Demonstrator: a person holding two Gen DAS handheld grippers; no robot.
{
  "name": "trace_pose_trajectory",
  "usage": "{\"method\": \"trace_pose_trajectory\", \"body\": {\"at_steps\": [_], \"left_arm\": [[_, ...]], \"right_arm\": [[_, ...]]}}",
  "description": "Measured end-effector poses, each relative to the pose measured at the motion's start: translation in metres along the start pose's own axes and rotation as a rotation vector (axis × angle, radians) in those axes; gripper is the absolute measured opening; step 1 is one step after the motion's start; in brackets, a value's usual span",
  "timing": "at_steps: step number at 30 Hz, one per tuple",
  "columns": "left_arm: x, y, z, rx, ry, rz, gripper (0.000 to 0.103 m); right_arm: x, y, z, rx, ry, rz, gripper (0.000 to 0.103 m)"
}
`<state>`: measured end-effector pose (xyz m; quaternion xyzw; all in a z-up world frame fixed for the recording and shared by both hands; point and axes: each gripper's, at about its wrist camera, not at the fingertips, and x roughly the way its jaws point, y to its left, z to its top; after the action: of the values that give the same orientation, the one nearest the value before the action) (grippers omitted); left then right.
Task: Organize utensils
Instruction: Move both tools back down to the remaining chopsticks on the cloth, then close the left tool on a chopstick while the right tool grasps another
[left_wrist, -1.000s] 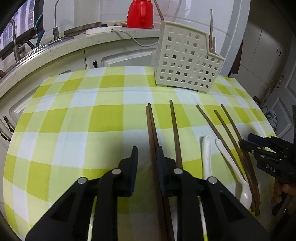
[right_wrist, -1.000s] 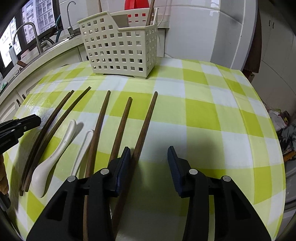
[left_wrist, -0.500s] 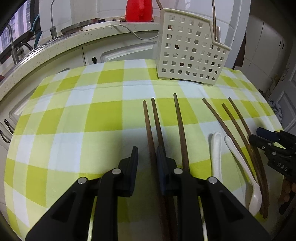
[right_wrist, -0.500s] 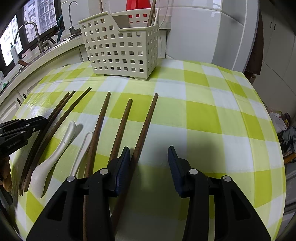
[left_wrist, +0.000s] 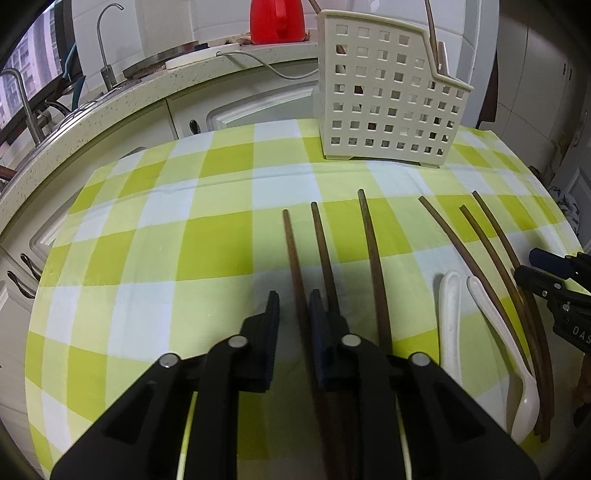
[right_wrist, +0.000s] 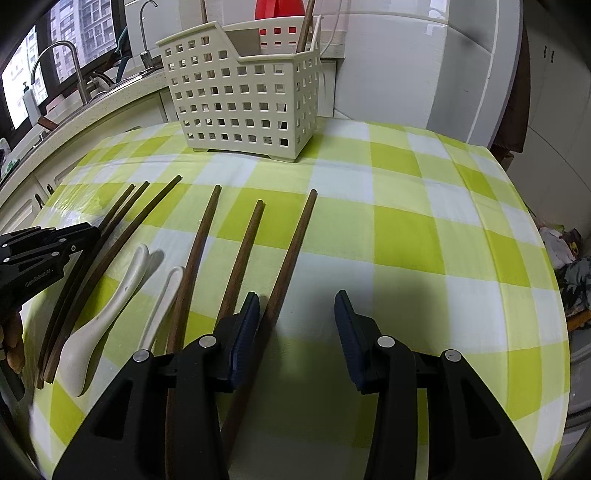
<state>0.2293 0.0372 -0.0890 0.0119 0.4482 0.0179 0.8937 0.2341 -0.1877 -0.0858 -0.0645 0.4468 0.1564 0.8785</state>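
Observation:
Several brown wooden chopsticks and two white spoons lie in a row on the green-checked tablecloth. A cream perforated utensil basket stands at the far edge with a few chopsticks upright in it. My left gripper is partly open, its jaws on either side of the leftmost chopstick. My right gripper is open and empty, low over the cloth, with the rightmost chopstick beside its left finger. The basket also shows in the right wrist view.
A kitchen counter with a sink tap, a red kettle and a white cable runs behind the table. White cabinet doors stand at the right. The table's round edge drops off at right, with clothes below.
My left gripper has risen and tilted so the basket looks nearer. The leftmost chopstick now shows apart from its neighbour, between the jaws. The right gripper has edged forward.

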Motion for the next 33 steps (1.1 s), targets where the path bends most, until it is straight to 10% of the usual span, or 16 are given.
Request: {"method": "trace_pose_trajectory", "body": {"at_steps": [7,33], "left_arm": [[0.0,0.008,0.002,-0.032,0.013,-0.031,0.007],[-0.099,0.017,0.011,-0.045,-0.175,-0.042,0.006]], "right_arm": [[0.001,-0.001,0.001,0.013,-0.005,0.008,0.009],[-0.089,-0.006,0.015,0.006,-0.152,0.011,0.007]]}}
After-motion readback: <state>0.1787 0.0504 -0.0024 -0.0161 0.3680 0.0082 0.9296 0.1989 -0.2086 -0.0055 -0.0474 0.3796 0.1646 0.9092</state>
